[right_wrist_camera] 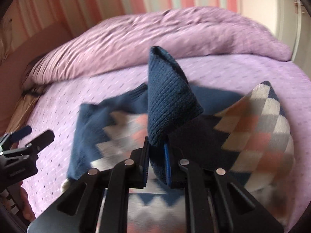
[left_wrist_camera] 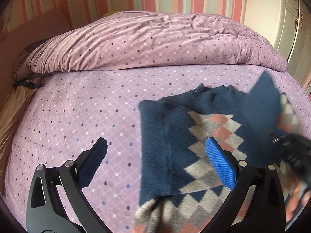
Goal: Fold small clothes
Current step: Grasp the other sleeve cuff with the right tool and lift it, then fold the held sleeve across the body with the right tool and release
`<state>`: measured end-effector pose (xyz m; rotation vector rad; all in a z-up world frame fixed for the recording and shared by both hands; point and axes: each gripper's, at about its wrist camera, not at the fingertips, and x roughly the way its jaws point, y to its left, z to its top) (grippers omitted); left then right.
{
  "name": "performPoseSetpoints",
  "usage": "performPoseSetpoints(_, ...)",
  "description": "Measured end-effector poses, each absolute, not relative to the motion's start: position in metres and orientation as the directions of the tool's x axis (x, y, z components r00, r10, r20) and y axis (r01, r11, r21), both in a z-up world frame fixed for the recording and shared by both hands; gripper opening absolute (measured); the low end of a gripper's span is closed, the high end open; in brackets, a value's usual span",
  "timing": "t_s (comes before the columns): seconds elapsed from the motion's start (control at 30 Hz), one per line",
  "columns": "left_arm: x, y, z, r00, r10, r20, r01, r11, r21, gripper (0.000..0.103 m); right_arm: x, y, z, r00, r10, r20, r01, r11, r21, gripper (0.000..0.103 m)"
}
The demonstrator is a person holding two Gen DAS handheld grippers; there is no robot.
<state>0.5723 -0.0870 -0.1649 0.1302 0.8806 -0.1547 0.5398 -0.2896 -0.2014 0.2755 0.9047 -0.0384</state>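
- Sweater, a small navy knitted one with a pink, grey and cream diamond pattern (left_wrist_camera: 196,136), is lying on the lilac dotted bedsheet (left_wrist_camera: 77,116), collar towards the far side and hem towards the near side, so its long axis is running near to far.
- Right gripper (right_wrist_camera: 157,155) is pinching a navy sleeve of the sweater (right_wrist_camera: 167,97); its jaws are standing almost closed, with the knit sticking up between them and the sleeve lifted off the bed.
- Sleeve is hanging over the right side of the sweater's body, so the coming fold looks like a carry leftward across the chest.
- Left gripper (left_wrist_camera: 155,163) is standing wide open and holding nothing; its blue pad (left_wrist_camera: 221,165) is hovering over the patterned front, its dark pad (left_wrist_camera: 91,161) over bare sheet.
- Sweater's left side already appears folded in, with a straight navy edge running near to far.
- Right hand is the nearer one to the loose sleeve; the left is sitting beside the folded left edge.
- Rumpled lilac duvet (left_wrist_camera: 155,38) is lying at the far side, well apart from the sweater.
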Motion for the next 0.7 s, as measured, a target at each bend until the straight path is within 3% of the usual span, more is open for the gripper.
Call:
performPoseSetpoints(0.23, 0.572, -0.057, -0.165, 0.641, -0.048, -0.766, 0.163, 0.984, 0.075, 0.100, 0.565, -0.230, -0.233, 0.560, 0.090, -0.824, 0.103, 0.979, 0.177, 0.015)
performPoseSetpoints(0.4, 0.571, -0.038, -0.167, 0.637, -0.031, -0.770, 0.134, 0.988, 0.071, 0.100, 0.575, -0.211, -0.253, 0.516, 0.087, -0.852, 0.065, 0.988, 0.140, 0.027)
performPoseSetpoints(0.43, 0.570, -0.036, -0.168, 0.636, -0.028, -0.771, 0.130, 0.989, 0.071, 0.100, 0.572, -0.213, -0.253, 0.520, 0.112, -0.847, 0.053, 0.985, 0.163, 0.042)
performPoseSetpoints(0.47, 0.570, -0.035, -0.168, 0.635, -0.027, -0.772, 0.128, 0.989, 0.070, 0.100, 0.568, -0.216, -0.250, 0.531, 0.137, -0.836, 0.044, 0.981, 0.189, 0.067)
performPoseSetpoints(0.5, 0.569, -0.035, -0.169, 0.633, -0.027, -0.774, 0.127, 0.989, 0.069, 0.100, 0.566, -0.219, -0.247, 0.544, 0.145, -0.826, 0.043, 0.979, 0.200, 0.074)
performPoseSetpoints(0.57, 0.569, -0.036, -0.170, 0.627, -0.032, -0.778, 0.126, 0.990, 0.062, 0.100, 0.552, -0.233, -0.236, 0.590, 0.159, -0.792, 0.043, 0.973, 0.228, 0.079)
performPoseSetpoints(0.7, 0.567, -0.053, -0.176, 0.608, -0.078, -0.790, 0.139, 0.990, 0.009, 0.100, 0.533, -0.264, -0.222, 0.628, 0.136, -0.767, 0.056, 0.974, 0.219, 0.080)
